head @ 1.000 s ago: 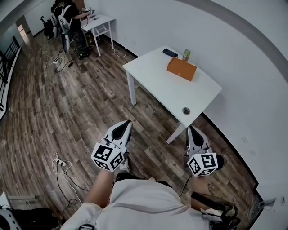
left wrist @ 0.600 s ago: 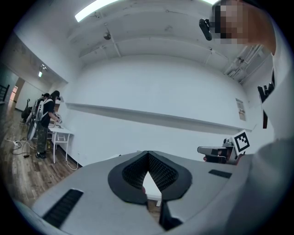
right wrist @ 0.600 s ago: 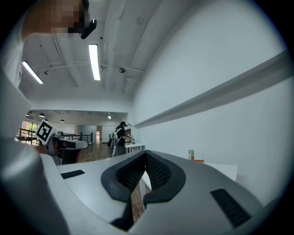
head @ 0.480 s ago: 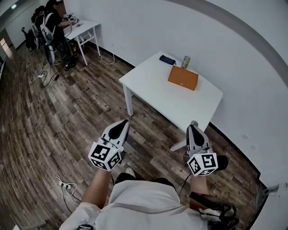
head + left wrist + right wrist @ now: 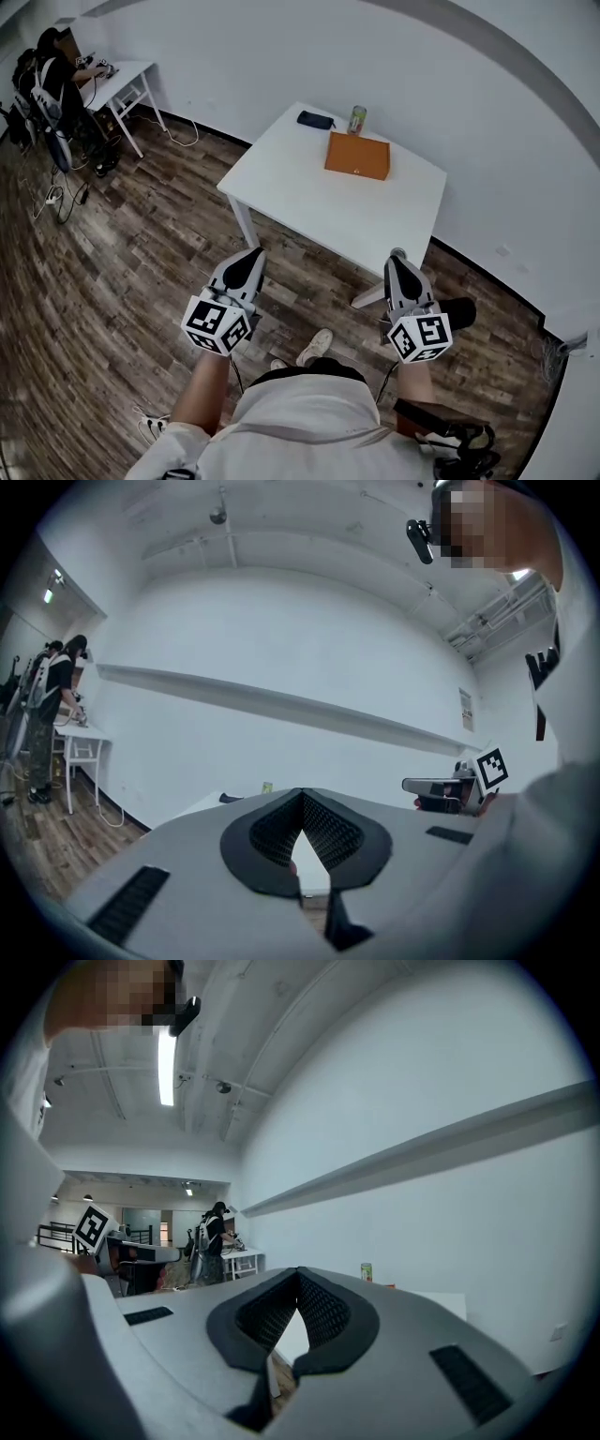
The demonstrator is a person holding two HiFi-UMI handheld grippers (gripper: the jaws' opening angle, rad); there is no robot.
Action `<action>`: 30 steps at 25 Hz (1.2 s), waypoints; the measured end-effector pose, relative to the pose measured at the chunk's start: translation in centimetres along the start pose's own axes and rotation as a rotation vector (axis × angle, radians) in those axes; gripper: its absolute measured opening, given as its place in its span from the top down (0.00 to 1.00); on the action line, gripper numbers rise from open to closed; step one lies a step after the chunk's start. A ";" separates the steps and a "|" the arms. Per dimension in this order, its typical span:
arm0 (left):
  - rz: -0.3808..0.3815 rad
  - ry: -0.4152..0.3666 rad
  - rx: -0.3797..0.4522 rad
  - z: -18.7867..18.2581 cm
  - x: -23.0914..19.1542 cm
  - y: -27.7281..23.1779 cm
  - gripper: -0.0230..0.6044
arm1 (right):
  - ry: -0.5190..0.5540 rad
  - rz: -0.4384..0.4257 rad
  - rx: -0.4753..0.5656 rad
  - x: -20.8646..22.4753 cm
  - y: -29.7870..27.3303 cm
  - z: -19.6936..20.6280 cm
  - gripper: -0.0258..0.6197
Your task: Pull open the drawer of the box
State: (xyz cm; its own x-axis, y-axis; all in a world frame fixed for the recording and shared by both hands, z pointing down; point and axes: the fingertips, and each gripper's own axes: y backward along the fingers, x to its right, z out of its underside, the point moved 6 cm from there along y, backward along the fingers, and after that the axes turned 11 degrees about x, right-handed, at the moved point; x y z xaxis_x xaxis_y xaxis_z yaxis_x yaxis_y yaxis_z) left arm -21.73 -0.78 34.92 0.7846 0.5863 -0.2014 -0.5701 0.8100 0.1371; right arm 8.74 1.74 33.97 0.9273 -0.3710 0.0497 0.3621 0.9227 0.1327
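Wood-plank floor (image 5: 122,253), white table (image 5: 309,183) under orange box (image 5: 356,156); left tongs (image 5: 251,256) and right tongs (image 5: 397,259) closed, empty.

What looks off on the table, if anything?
Nothing stands out. The orange box lies flat on the white table, with no spill or damage visible. The green can stands upright near a dark pouch. The box front is too small to check.

Head camera looks steeply down on the distant table (image 5: 309,202). Gripper cameras face it level, sharing its can (image 5: 357,119)
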 end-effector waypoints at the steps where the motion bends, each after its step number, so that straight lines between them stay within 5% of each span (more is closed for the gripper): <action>1: 0.015 0.002 -0.003 0.3 0.0 -1.3 0.95 | 0.000 0.011 -0.001 0.8 -0.4 0.2 0.96; 15: 0.084 -0.025 -0.035 2.0 -0.5 -16.9 0.95 | -0.041 0.032 -0.011 10.8 -8.2 2.2 0.96; 30: 0.135 0.019 -0.064 3.3 -5.9 -21.9 0.95 | -0.047 0.149 -0.060 12.2 -13.7 4.9 0.96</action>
State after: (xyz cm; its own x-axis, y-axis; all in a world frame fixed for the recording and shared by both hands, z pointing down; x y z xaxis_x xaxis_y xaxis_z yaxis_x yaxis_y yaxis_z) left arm -13.10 -21.95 36.29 0.6955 0.6890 -0.2039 -0.6848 0.7216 0.1023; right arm 14.58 -15.95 37.57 0.9660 -0.2332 0.1113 0.2276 0.9718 0.0615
